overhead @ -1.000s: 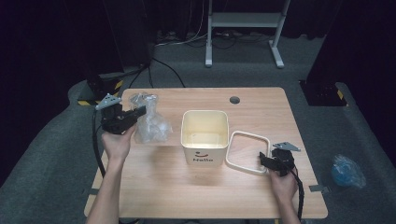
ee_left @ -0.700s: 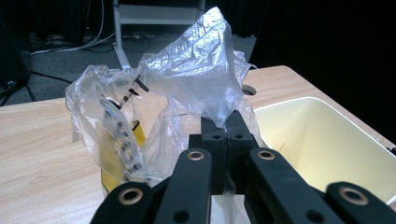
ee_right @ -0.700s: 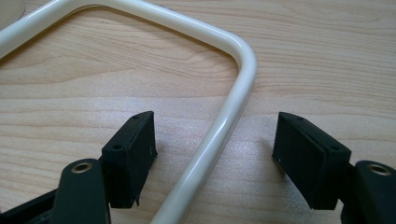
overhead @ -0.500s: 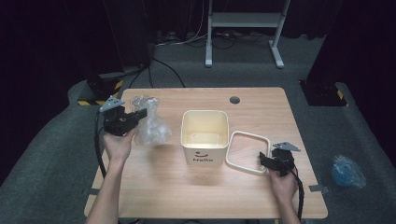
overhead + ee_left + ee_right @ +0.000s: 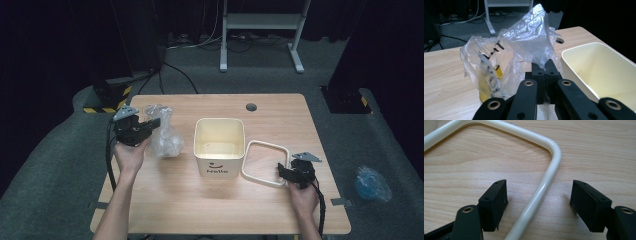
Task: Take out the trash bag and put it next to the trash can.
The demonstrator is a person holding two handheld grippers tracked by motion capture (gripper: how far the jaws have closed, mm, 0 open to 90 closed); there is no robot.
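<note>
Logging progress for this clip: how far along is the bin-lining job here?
Early. Done: the left gripper has pinched the clear plastic bag. In hand: the right gripper is open, straddling the white frame. Left: the bin is unlined and without its frame.

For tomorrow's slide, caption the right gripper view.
Open right gripper straddles the cream frame lying on the wooden table.

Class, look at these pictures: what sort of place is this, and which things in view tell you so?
Probably a lab or studio set up for recording, not a home. A lone wooden table stands on grey carpet against dark surrounds, cables trail across the floor by a metal stand, and black-and-yellow hazard tape marks the floor.
</note>
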